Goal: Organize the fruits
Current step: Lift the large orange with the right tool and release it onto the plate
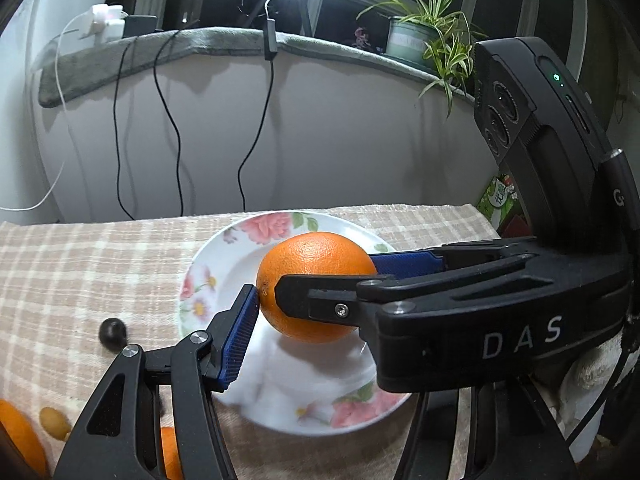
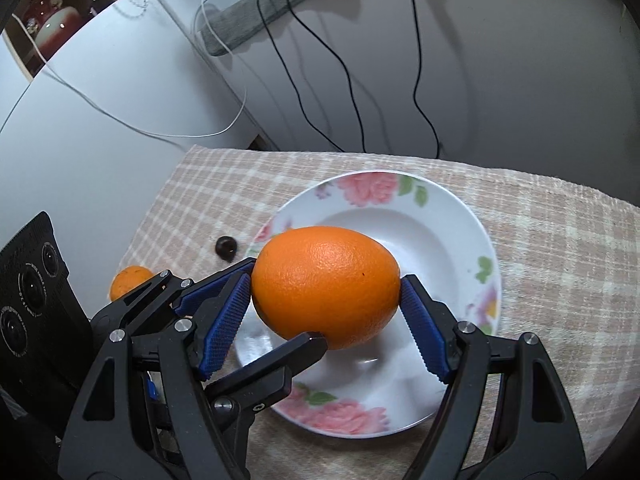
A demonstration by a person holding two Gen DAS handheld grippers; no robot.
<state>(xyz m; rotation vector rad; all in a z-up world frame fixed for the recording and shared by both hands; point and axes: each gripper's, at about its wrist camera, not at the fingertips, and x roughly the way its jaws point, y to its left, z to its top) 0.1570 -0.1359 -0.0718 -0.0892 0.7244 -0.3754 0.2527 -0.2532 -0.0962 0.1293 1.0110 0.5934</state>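
- One large orange (image 1: 316,256), egg-shaped, evenly bright, with pebbled skin and a small stem scar at its left tip, hangs over the near half of the flowered plate (image 2: 452,216). I cannot tell whether its underside touches the white well.
- Seen from my right wrist, its long axis runs across the view, from one blue pad to the other, so the fruit lies crosswise between the fingers and straight ahead of them.
- The right gripper (image 2: 324,300) pinches the orange end to end, with one ribbed pad pressed on each tip.
- The left gripper (image 2: 282,306) comes in from the left of that view and grips the same fruit. One of its fingers (image 1: 240,336) bears on the stem end and the other tucks under the front. From its own camera that second finger is hidden behind the right gripper, so I read this as a pinch on the strength of the right view.
- Both hands are equally near. I judge that the coming move is a straight lowering into the plate's well, with little sideways travel needed.
- Outward on the checked cloth over the counter (image 2: 560,280), a small dark fruit (image 1: 114,332) sits just beside the plate's left rim. A smaller orange (image 2: 128,280) waits further toward me.
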